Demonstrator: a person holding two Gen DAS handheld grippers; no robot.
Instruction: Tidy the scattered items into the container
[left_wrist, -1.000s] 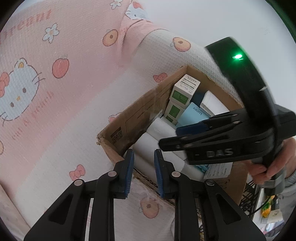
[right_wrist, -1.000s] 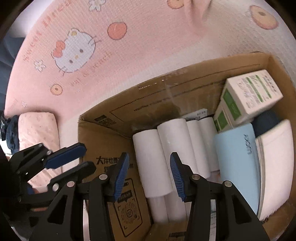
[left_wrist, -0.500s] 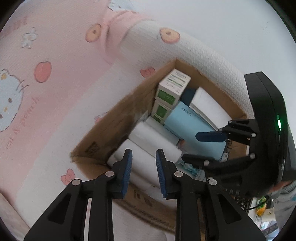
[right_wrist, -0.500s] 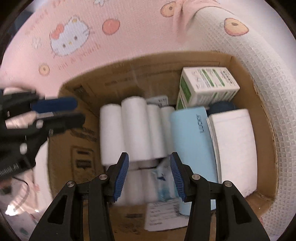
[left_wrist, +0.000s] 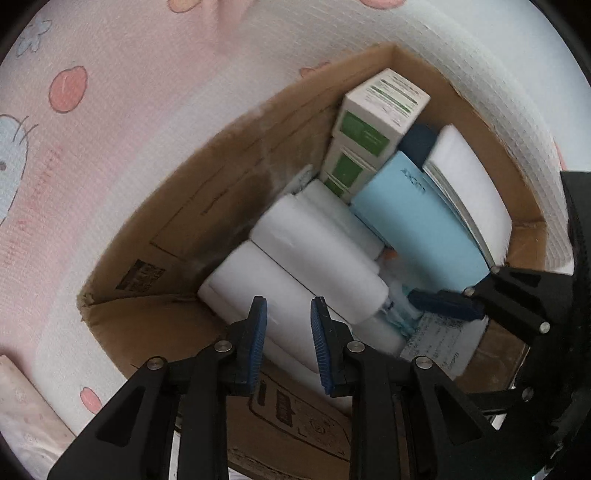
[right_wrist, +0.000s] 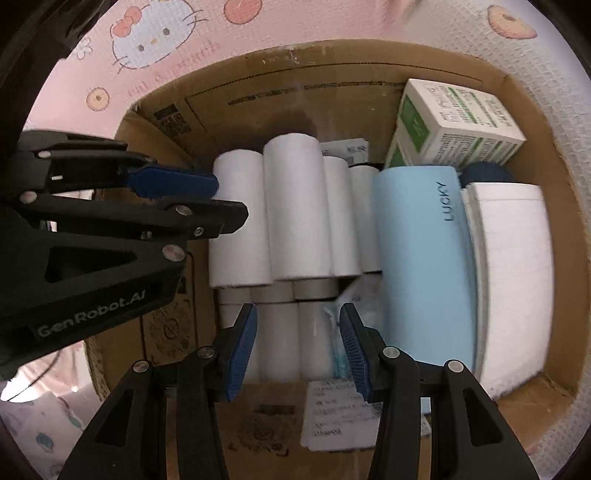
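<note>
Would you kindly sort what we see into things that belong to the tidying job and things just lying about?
Job: cardboard box, white rolls, light blue case, green-and-white cartons, white book.

Lying about: pink cartoon blanket, printed paper slip.

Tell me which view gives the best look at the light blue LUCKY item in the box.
The right wrist view: the light blue item lies nearly full length, lettering readable. In the left wrist view it is smaller, foreshortened, its lettering blurred, and the right gripper crosses its lower end.
</note>
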